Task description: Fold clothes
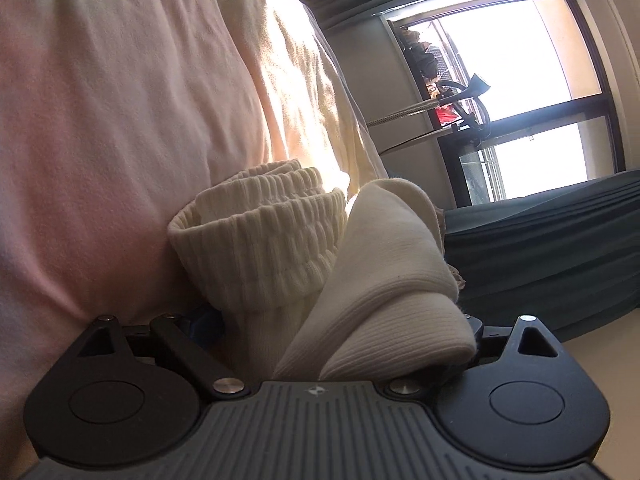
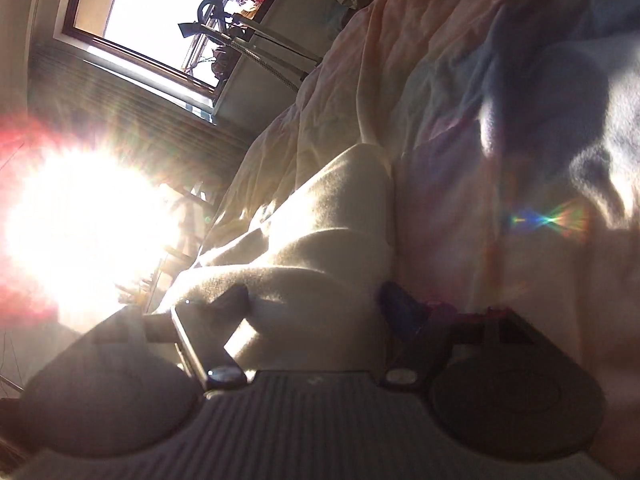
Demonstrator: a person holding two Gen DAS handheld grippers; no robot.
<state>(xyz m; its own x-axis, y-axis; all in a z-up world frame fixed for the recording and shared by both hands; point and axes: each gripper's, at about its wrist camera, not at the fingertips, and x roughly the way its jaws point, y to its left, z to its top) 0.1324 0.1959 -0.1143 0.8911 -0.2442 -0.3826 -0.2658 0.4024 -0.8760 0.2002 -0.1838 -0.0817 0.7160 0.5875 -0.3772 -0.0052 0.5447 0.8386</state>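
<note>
A cream knit garment point(image 1: 320, 264) with a ribbed cuff fills the space between the fingers of my left gripper point(image 1: 328, 332), which is shut on it; the fingertips are hidden by the cloth. The same cream garment point(image 2: 320, 264) lies bunched between the fingers of my right gripper point(image 2: 320, 308), which is shut on it. Both cameras are tilted sideways. The garment rests against the pale pink bedding point(image 1: 120, 120), which also shows in the right wrist view point(image 2: 480, 160).
A window point(image 1: 520, 80) with dark frame and dark pleated curtains point(image 1: 560, 248) stands beyond the bed. Metal rods and a dark stand point(image 1: 460, 100) are near the window. Strong sun glare point(image 2: 80, 232) washes out the left of the right wrist view.
</note>
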